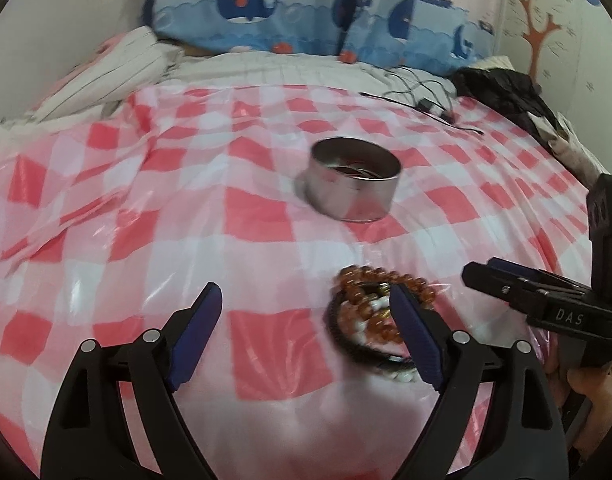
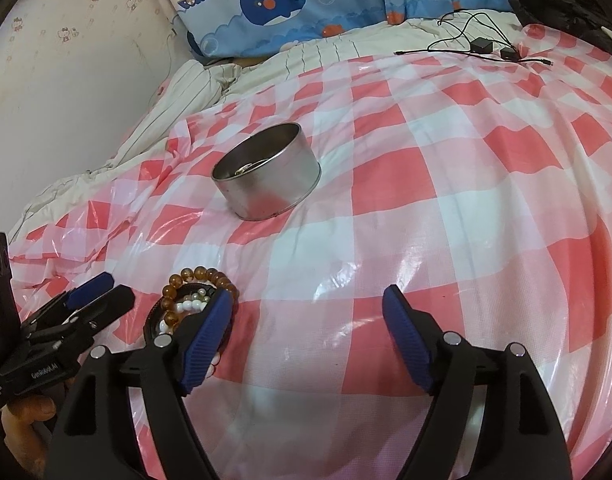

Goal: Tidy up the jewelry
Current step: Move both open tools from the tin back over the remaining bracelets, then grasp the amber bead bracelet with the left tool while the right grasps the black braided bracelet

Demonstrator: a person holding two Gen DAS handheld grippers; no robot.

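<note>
Left gripper (image 1: 306, 300) with jaws spread wide and nothing between the pads; right gripper (image 2: 308, 300) likewise released and empty, its jaws framing only bare cloth. The pile of bracelets (image 2: 194, 300), amber beads over white beads and a dark band, lies between the two tools: just beside and partly behind the left gripper's right finger (image 1: 414, 336), and against the right gripper's left finger (image 2: 208, 336). Ahead of both grippers, well apart from the pile, stands the open metal tin (image 1: 354, 180), with something already lying inside, though what it is cannot be told. All rests on a glossy red-and-white checked sheet (image 2: 426, 200) spread over a bed. Likely hazards: the loops overlap, so a grasp may lift several together or drop one in transit; the slick, wrinkled sheet may let beads slide from closing pads; the tin on soft bedding may tip if its rim is nudged.
</note>
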